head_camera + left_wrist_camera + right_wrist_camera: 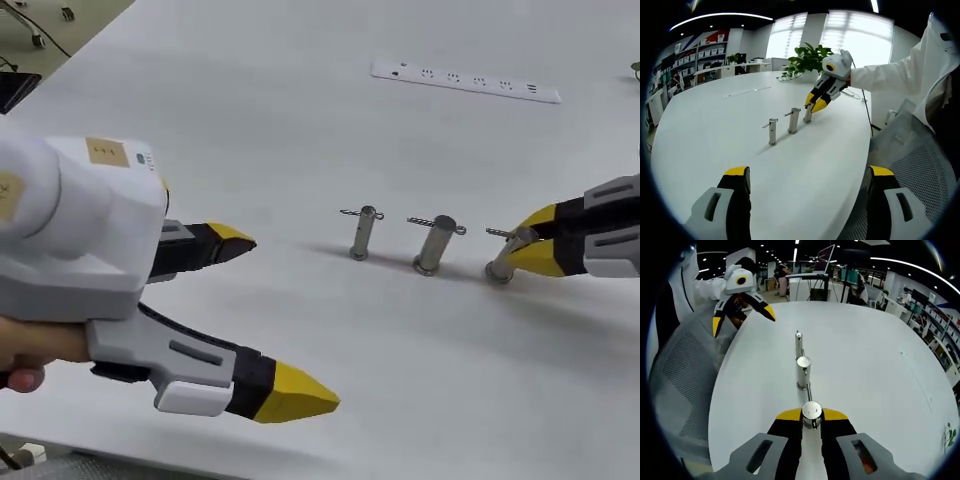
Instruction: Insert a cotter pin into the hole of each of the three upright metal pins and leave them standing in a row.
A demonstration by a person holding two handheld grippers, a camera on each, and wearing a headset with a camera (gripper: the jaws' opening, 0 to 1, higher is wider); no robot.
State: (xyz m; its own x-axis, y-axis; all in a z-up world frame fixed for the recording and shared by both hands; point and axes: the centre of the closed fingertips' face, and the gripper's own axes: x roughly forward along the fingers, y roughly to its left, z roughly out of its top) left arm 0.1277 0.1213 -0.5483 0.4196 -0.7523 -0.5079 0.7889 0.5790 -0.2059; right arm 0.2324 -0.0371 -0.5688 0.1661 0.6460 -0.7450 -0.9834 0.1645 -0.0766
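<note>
Three upright metal pins stand in a row on the white table: the left pin [363, 233], the middle pin [435, 244] and the right pin [504, 260]. A thin cotter pin [352, 213] sticks out of each head. My right gripper [524, 247] comes in from the right, shut on the right pin [812, 412], with the middle pin [803, 371] and far pin [798, 343] lined up beyond it. My left gripper [268, 318] hovers open at the near left, holding nothing, well short of the row [772, 131]. From there I see the right gripper [816, 101] at the far pin.
A white power strip [466, 80] lies at the back of the table. A potted plant [807, 59] stands at the table's far end. A grey mesh chair [912, 165] sits beside the table edge. A person's white sleeve [880, 75] reaches behind the right gripper.
</note>
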